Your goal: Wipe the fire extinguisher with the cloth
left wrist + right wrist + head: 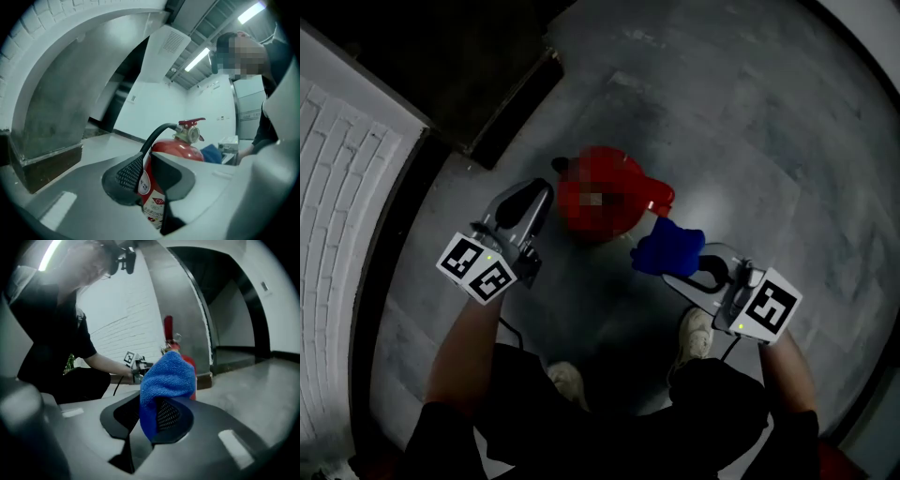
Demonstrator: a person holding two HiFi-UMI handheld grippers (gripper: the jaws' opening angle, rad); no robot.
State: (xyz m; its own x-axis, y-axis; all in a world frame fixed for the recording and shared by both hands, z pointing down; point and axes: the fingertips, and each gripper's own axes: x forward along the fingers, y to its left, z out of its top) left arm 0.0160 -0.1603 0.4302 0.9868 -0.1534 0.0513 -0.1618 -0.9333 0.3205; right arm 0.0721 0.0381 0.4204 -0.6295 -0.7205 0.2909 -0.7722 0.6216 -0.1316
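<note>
The red fire extinguisher [605,202] stands upright on the grey floor between my two grippers. My left gripper [542,199] points level at its left side. In the left gripper view the jaws [146,161] leave a narrow gap. The labelled body [154,187] shows through that gap, and the black hose [157,133] curves down behind the left pad. Whether the pads pinch anything is unclear. My right gripper [675,262] is shut on a bunched blue cloth [667,247], held close to the extinguisher's right side near the valve. In the right gripper view the cloth [168,376] hides most of the extinguisher [190,363].
A white brick wall [337,187] runs along the left, with a dark recess [459,56] behind the extinguisher. A grey column base [47,161] stands to the left. The person's shoes [698,333] are planted just behind the grippers, and grey floor spreads to the right.
</note>
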